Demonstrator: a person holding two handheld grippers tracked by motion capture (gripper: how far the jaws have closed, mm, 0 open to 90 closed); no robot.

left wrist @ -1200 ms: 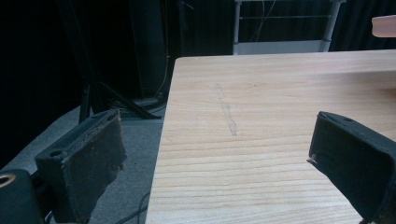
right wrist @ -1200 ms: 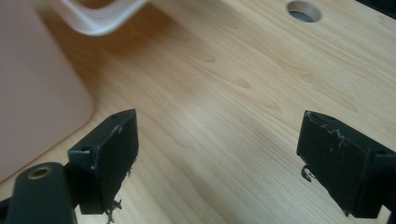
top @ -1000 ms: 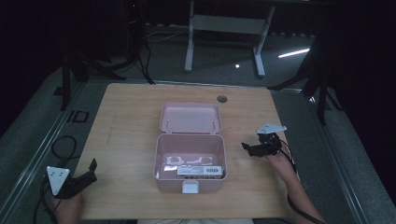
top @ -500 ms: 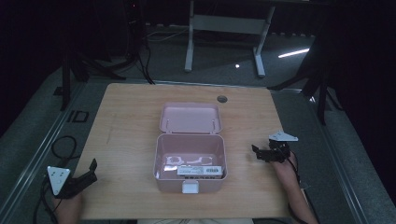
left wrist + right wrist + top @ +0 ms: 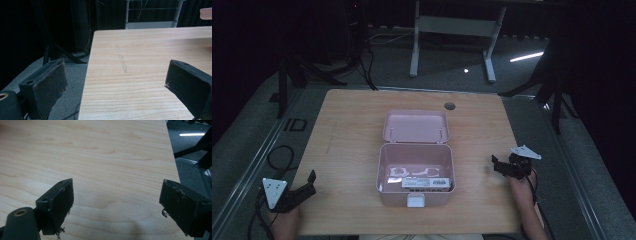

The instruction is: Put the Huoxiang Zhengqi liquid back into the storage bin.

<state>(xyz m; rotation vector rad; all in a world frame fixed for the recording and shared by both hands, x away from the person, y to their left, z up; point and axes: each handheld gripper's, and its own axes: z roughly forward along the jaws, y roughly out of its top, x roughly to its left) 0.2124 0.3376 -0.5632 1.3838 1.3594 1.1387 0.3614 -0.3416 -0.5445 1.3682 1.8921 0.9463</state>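
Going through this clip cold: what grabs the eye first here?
The pink box in the middle of the wooden table, its lid thrown open toward the far side and a few white items lying inside. Next, the two tools, both open and empty: the left tool at the near left corner, the right tool near the right edge.

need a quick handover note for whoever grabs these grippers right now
Left gripper: open, empty, at the table's near left corner, away from the box.
Right gripper: open, empty, just right of the pink box, not touching it.
Box: mid-table, lid laid back open. Inside lie a white cable and a flat labelled pack.
Done: items appear to be in the box.
Left: probably close the lid and press the front latch; the right gripper is nearer.
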